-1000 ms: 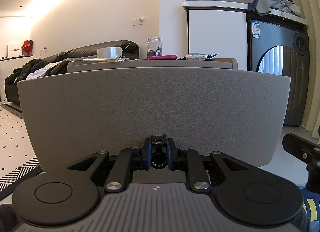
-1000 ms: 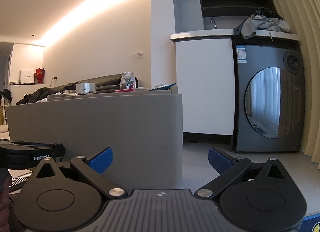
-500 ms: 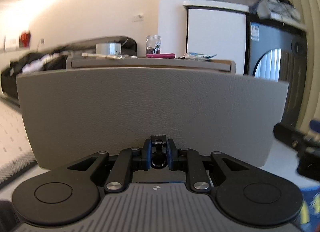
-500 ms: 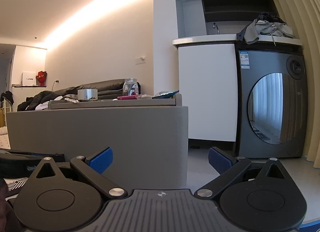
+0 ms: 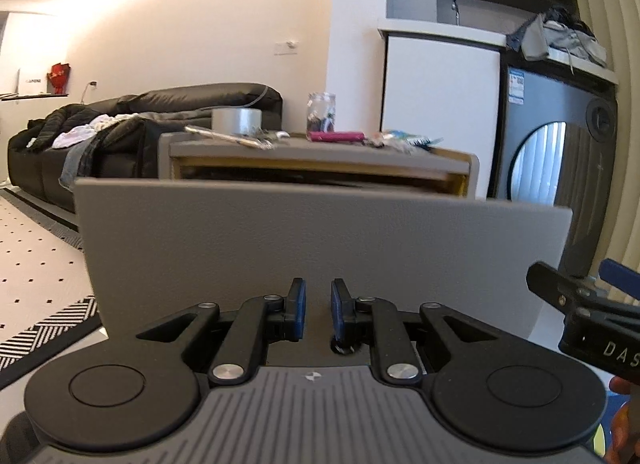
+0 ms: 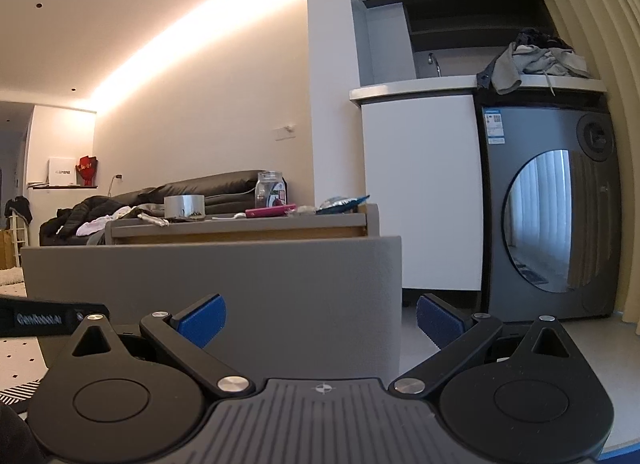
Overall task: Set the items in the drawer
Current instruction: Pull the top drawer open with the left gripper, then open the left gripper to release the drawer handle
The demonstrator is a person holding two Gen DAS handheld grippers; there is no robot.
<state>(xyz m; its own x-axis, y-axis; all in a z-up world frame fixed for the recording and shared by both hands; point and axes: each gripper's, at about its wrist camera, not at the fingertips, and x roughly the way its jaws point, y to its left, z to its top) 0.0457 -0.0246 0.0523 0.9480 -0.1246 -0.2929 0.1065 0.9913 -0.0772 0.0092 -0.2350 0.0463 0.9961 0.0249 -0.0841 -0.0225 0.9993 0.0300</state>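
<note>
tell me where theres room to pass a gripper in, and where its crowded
Free: the gap between the drawer front and the cabinet top. Crowded: that top, from the tape roll past the jar and pink item to the wrappers.

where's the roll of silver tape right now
The roll of silver tape sits on top of the grey cabinet, toward its left end, left of the glass jar and the pink case, above the pulled-out drawer front.

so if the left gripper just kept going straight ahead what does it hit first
Most likely the grey drawer front, which fills the view right ahead of the left gripper. Its jaws are slightly apart; how near is unclear.
</note>
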